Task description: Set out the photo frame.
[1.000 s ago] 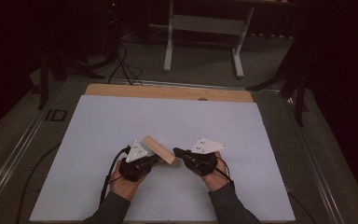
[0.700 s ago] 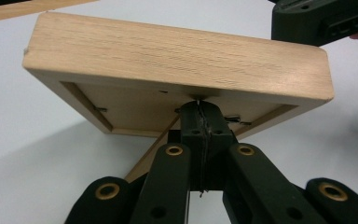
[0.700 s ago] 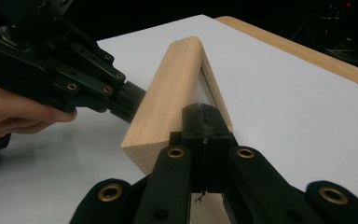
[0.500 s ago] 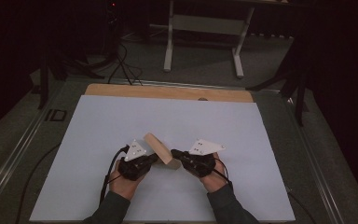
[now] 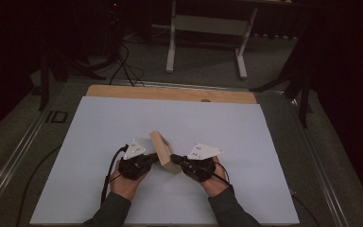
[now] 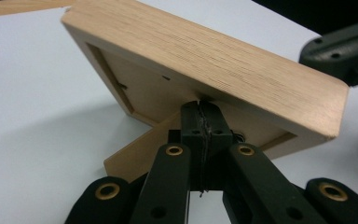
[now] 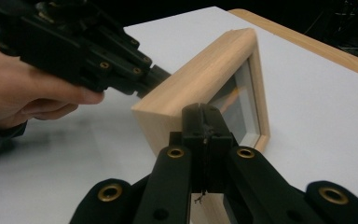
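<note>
High view shows a small light-wood picture frame with a glass front [image 5: 164, 151] standing tilted on the white tabletop [image 5: 99, 123], near its front middle, between the person's two hands. The left claw [image 5: 155, 159] meets it from the back, the right claw [image 5: 174, 157] from the front lower edge.

In the left gripper view the jaws are pressed together just beneath the frame's back, beside its wooden easel leg [image 6: 140, 149]; whether they pinch any part of the frame I cannot tell. In the right gripper view the jaws are likewise clenched tip to tip against the frame's end; a hold is not evident there either.

The risk, as I judge it, is a topple: the frame leans on a thin leg, and a push from either side could fold the leg or slide the frame on the smooth sheet.

Both hands lie low, palms down, forearms coming in from the near edge and angled inward toward each other.
</note>
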A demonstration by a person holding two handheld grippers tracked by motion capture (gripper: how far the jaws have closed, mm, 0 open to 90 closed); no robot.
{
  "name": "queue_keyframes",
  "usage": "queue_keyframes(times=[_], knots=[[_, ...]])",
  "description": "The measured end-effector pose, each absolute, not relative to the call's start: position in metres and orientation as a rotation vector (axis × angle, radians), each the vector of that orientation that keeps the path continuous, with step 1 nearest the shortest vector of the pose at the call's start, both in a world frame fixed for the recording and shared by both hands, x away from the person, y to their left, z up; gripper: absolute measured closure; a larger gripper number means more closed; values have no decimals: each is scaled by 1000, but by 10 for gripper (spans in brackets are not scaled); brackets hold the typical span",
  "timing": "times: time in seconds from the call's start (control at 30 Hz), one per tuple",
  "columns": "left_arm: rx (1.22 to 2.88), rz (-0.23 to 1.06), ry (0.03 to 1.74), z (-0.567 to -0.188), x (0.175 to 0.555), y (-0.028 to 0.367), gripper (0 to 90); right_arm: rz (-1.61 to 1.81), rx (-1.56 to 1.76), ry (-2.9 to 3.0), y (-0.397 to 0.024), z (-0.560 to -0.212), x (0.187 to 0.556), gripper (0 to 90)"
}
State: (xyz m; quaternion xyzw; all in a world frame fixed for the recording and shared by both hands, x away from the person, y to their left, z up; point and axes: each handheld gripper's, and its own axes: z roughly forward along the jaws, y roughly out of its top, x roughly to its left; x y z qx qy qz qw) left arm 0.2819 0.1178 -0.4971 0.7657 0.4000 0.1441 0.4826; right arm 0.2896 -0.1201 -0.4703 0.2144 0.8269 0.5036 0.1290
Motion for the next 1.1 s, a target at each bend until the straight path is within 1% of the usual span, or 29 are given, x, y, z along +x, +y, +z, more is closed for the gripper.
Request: queue_keyframes(times=[0.33,0.53,0.67,0.7,0.8,0.83,0.87,0.93,1.0,1.03,1.07,1.1], knots=[[1852,356,997,-497,286,121,895,1463,597,2420,-112,-472,286,896],[1848,380,1016,-497,285,120,885,1464,588,2424,-108,-472,284,895],[1843,388,1029,-497,286,120,809,1464,585,2425,-109,-472,284,876],[1843,391,1033,-497,286,121,809,1464,585,2425,-109,-472,284,876],[1835,414,1058,-496,286,123,737,1461,584,2421,-110,-471,285,852],[1829,420,1069,-496,286,124,737,1461,584,2421,-110,-471,285,852],[1825,424,1080,-495,286,126,707,1463,587,2416,-112,-471,286,841],[1812,432,1098,-494,286,129,693,1466,589,2413,-113,-470,286,837],[1787,425,1105,-492,286,134,660,1470,594,2403,-115,-469,287,809],[1787,425,1105,-492,286,134,644,1470,594,2403,-115,-469,287,809],[1782,425,1102,-490,286,135,644,1474,599,2399,-116,-469,287,798],[1779,427,1102,-489,285,136,619,1474,608,2393,-118,-468,288,767]])
